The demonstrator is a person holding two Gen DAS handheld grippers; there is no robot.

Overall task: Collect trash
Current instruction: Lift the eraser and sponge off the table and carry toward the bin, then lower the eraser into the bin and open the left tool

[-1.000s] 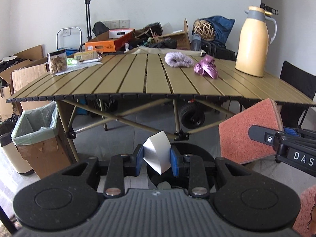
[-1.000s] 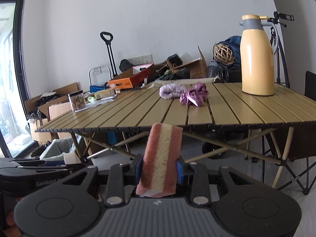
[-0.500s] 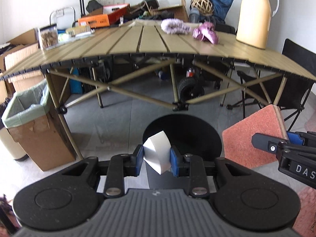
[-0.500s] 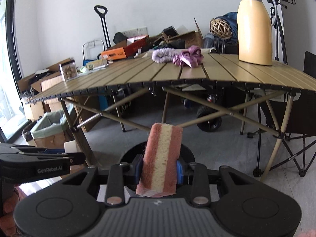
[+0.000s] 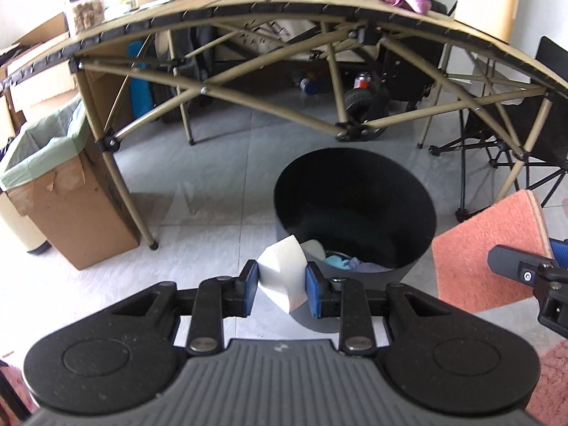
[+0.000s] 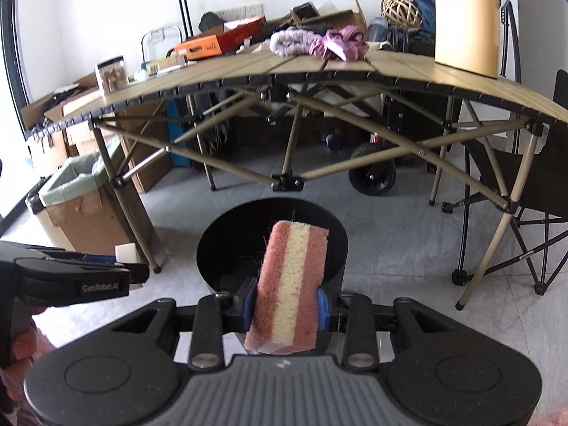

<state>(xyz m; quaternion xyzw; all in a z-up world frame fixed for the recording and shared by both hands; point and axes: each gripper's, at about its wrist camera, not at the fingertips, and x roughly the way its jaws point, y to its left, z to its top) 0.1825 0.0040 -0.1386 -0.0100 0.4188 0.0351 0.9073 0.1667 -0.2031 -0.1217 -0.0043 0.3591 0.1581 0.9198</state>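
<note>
Left wrist view: the left gripper (image 5: pixel 281 284) is clamped on a folded white piece of paper (image 5: pixel 283 277), its blue pads pressing both sides, and it hangs just at the near rim of the black bin (image 5: pixel 355 209) on the floor. Inside the bin, some bluish scraps and a pale roll-like item already lie at the bottom, so part of the collecting looks done. At the right edge of this view, the sponge shows as a pink slab.

Over on the right wrist view, the right gripper (image 6: pixel 287 305) is closed on the pink-and-yellow sponge (image 6: pixel 291 284), held on edge directly over the bin's dark mouth. Neither piece has been let go yet; both drops are left. On the folding table (image 6: pixel 355 71) sit purple cloth items (image 6: pixel 319 44) and a yellow jug (image 6: pixel 465 17); whether those count as trash cannot be told.

Compared with a second ago, both cameras have sunk and tipped downward: the tabletop, then seen from above, now shows mostly its underside and crossed legs, and the bin has grown from a sliver behind the jaws to a full open circle. The grips look unchanged.
</note>
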